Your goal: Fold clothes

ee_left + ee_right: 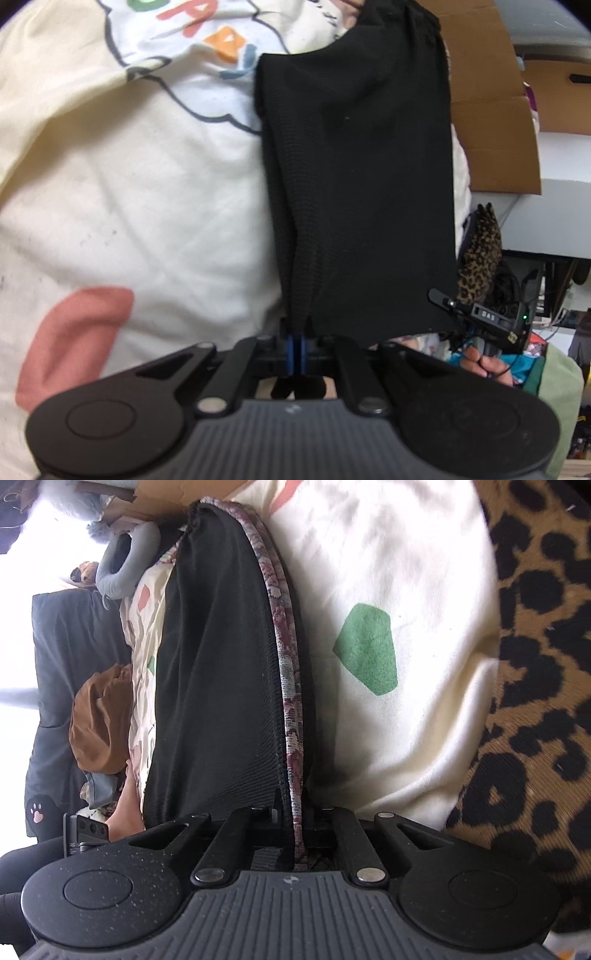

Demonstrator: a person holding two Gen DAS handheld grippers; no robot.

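A black knit garment (354,177) hangs stretched over a cream bedsheet (129,192) with coloured prints. My left gripper (297,332) is shut on its lower edge, blue fingertips pinched together on the cloth. The right gripper (448,304) shows in the left wrist view at the garment's other corner, clamped on it. In the right wrist view the right gripper (291,812) is shut on the black garment (218,672), which has a patterned woven trim (286,664) along its edge. The fingers are mostly hidden by cloth.
A leopard-print blanket (535,686) lies at the right. Cardboard boxes (495,122) stand beyond the bed. A brown garment (98,720), a grey pillow (122,568) and a dark cloth (66,646) lie at the left. A bare foot (125,808) is nearby.
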